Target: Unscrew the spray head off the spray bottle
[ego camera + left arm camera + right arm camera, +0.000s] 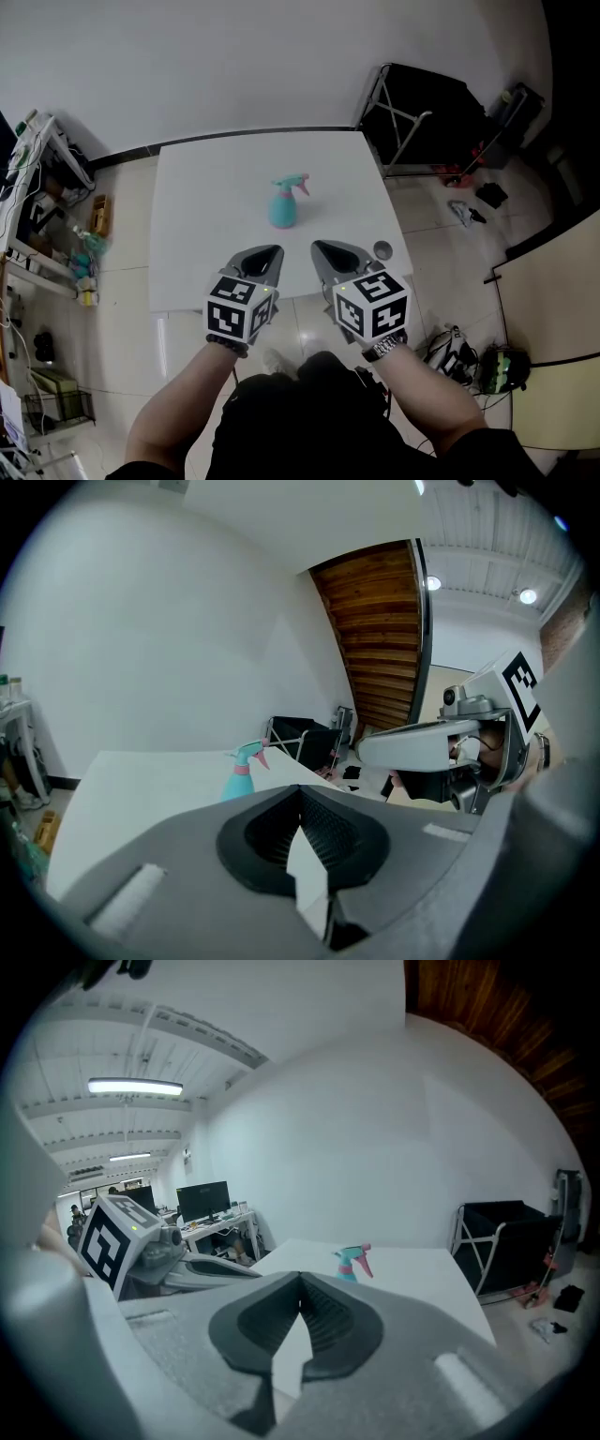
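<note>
1. While I hold both grippers side by side over the near edge of the white bench (202, 220), neither one touches anything.
2. Left gripper (270, 254): jaws fully together, nothing between them; its own view shows the ribbed pads (323, 832) meeting with only bare bench beyond.
3. Right gripper (327, 251): jaws also together and empty, confirmed in the right gripper view, where the dark pads (328, 1321) meet at the tip.
4. Spray bottle (283, 210) stands upright near the middle of the bench, ahead of both grippers and well apart from them.
5. Bottle body is teal with a pink collar. The spray head (293, 182) is on the bottle, teal with a pink trigger.
6. From the left gripper view the spray bottle (238, 780) sits to the left of the jaw line, with the right gripper (424, 748) at the right.
7. From the right gripper view the spray bottle (350, 1266) is just right of the jaw line, with the left gripper (192, 1267) at the left.
8. Small grey round object (382, 249) lies at the bench's near right corner, just beside the right gripper; I can't tell what it is.
9. Black folding rack (417, 117) stands on the floor past the bench's far right corner.
</note>
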### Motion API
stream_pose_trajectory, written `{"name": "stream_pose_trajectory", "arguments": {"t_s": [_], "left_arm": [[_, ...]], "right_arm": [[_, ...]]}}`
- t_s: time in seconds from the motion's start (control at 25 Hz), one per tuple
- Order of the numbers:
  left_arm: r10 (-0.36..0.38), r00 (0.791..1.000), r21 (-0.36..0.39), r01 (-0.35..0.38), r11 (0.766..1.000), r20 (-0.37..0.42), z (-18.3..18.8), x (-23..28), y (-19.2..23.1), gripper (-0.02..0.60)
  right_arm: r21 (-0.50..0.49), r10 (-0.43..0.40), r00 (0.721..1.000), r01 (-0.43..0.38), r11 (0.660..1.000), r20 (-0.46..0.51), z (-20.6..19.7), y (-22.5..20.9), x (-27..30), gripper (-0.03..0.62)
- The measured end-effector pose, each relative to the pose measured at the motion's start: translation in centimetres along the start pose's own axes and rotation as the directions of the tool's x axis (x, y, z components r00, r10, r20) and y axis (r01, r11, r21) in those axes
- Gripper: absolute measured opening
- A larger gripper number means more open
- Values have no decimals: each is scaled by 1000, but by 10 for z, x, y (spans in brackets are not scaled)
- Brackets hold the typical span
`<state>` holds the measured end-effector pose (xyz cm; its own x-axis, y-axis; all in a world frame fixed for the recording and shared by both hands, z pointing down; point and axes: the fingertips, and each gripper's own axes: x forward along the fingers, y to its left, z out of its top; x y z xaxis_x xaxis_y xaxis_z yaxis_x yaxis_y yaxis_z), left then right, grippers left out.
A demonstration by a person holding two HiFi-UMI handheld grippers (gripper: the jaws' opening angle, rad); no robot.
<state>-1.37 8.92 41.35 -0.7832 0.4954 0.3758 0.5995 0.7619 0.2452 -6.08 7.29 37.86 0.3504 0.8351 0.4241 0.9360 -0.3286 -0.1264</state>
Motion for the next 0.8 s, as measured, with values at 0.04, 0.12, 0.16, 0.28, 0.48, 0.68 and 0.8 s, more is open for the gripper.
{"name": "stream_pose_trajectory", "arguments": {"t_s": [0.04,0.12,0.16,0.28,0.48,0.68,0.8], "left_arm": [[1,1000,0,-1,1000,-3,0,2,3,12],[2,1000,-2,-2,1000,-9,0,6,9,12],[3,1000,-4,-3,1000,-12,-1,9,11,12],[11,1000,-12,-11,1000,-25,-4,17,21,26],[19,999,-18,-20,1000,-45,-10,35,31,46],[37,996,-36,-40,999,-78,-18,58,42,62],[60,993,-37,-64,997,-97,-25,70,50,87]], "right_arm": [[0,0,1000,0,1000,-4,0,-1,3,-8],[0,1,1000,-1,1000,-12,0,-3,9,-8],[-1,3,1000,-3,1000,-17,0,-4,12,-8],[-8,13,999,-13,1000,-30,0,-9,22,-8],[-14,30,999,-30,999,-40,1,-23,37,-8],[-23,65,996,-66,998,-69,0,-38,54,-8],[-31,86,992,-89,996,-93,-2,-46,62,-8]]}}
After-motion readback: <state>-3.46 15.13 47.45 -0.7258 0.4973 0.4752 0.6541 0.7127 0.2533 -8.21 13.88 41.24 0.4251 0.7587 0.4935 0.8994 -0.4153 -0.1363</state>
